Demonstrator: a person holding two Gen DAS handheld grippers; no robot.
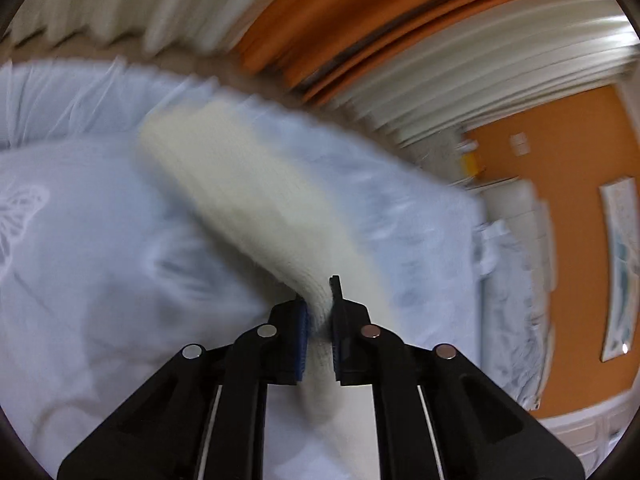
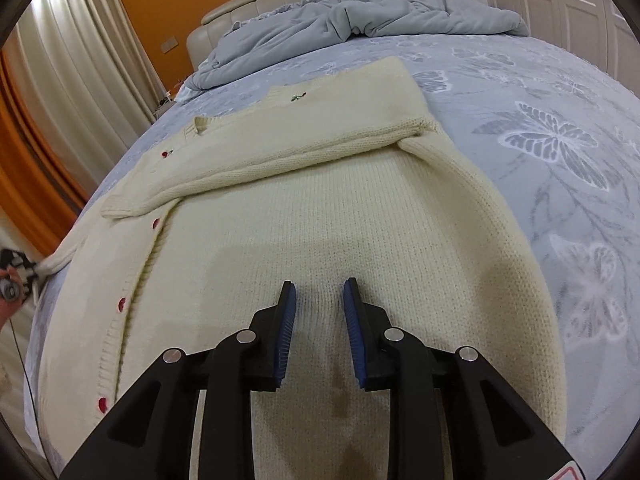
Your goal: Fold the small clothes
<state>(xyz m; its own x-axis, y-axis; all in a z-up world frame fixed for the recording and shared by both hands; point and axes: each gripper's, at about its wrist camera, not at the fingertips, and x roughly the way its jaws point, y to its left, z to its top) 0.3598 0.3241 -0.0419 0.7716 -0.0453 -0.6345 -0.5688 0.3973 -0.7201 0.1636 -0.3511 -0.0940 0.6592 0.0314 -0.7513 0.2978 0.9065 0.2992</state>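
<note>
Left gripper [image 1: 320, 316] clamped on cream sleeve [image 1: 240, 184], which runs blurred to upper left of frame. Right gripper [image 2: 319, 312] parted, nothing between pads, over cardigan [image 2: 320, 208] lying flat on bedsheet [image 2: 560, 120] mid-frame; other sleeve folded across its chest

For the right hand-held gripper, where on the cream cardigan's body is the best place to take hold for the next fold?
Probably the cardigan at its right side edge, coming in from the bedsheet side. That rounded edge lies free on the sheet; the flat middle under the open right hand-held gripper offers no edge.
</note>
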